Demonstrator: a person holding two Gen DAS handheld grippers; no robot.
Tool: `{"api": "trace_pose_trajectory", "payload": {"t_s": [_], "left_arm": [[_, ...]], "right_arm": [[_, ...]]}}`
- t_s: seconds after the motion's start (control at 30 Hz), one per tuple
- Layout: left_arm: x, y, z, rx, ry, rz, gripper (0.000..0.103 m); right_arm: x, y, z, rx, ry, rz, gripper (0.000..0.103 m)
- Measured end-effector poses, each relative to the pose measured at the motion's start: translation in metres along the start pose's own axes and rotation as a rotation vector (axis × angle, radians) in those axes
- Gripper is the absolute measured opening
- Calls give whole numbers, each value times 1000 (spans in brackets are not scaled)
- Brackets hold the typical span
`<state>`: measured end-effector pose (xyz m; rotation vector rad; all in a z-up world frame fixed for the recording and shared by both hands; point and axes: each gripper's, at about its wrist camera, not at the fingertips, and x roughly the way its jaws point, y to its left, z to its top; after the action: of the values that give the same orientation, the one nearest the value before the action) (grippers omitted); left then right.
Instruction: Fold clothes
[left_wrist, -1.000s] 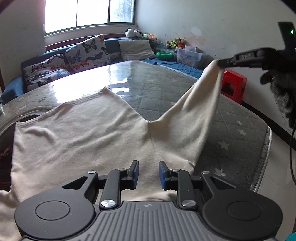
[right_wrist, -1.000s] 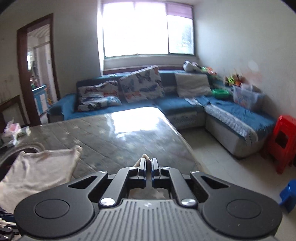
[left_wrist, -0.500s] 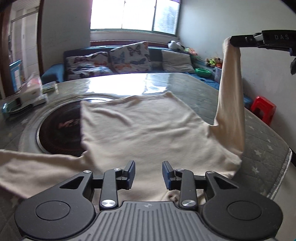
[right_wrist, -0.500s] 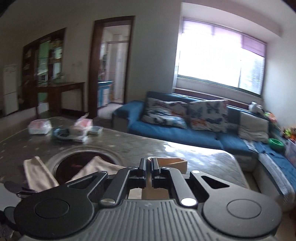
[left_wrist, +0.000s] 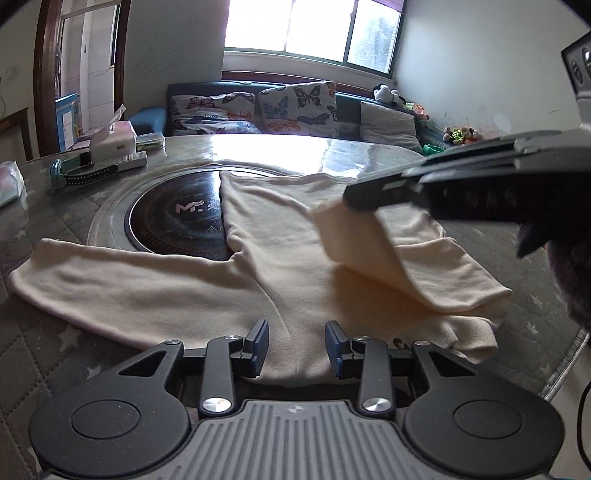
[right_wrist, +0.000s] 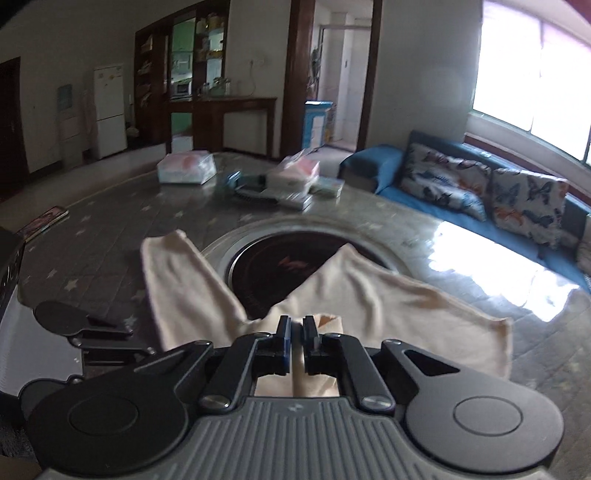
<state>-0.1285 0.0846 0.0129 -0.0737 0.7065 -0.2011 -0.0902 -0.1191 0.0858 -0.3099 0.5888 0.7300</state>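
Note:
A cream long-sleeved top (left_wrist: 280, 258) lies spread on the round table (left_wrist: 55, 350), its body over the dark hotplate (left_wrist: 177, 218). One sleeve (left_wrist: 110, 284) stretches flat to the left. My right gripper (right_wrist: 296, 328) is shut on the cuff of the other sleeve (left_wrist: 369, 251), which it holds lifted and folded inward over the body; in the left wrist view this gripper (left_wrist: 354, 199) comes in from the right. My left gripper (left_wrist: 296, 341) hovers open just above the near edge of the top, with nothing between its fingers. In the right wrist view the top (right_wrist: 388, 299) shows ahead.
Tissue packs (left_wrist: 110, 138), a remote and small items (left_wrist: 81, 171) sit at the table's far left. A blue sofa with butterfly cushions (left_wrist: 295, 107) stands behind under the window. The table edge (left_wrist: 565, 369) falls away at the right. A person's dark-gloved hand (left_wrist: 569, 280) is at the right.
The right gripper has swung the held sleeve from high at the right down and leftward across the top's body. The left gripper opened a little wider and stays near the top's near edge.

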Motion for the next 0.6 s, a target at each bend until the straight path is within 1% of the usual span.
{"api": "trace_pose_trajectory", "payload": {"t_s": [0.03,0.1,0.17,0.23,0.37,0.47,0.6], "left_arm": [[-1,1,1,-1,-1,2,40],[-3,2,2,-4,-4,7,40],[-4,3,4,-6,-7,11,40],[-4,5,7,-10,-16,16,40],[0,2,13,-10,-34,22,38],[5,-5,18,0,-45,3,34],[16,-18,22,38,-38,-35,34]], "right_arm": [[1,1,-2,0,6,12,12],[1,2,-7,-3,16,33,13],[-6,-2,-9,-15,20,24,16],[-11,-12,-13,-15,33,0,24],[-26,-42,-36,4,99,-55,25],[-31,-62,-60,39,163,-62,25],[-35,-74,-89,69,222,-67,25]]}}
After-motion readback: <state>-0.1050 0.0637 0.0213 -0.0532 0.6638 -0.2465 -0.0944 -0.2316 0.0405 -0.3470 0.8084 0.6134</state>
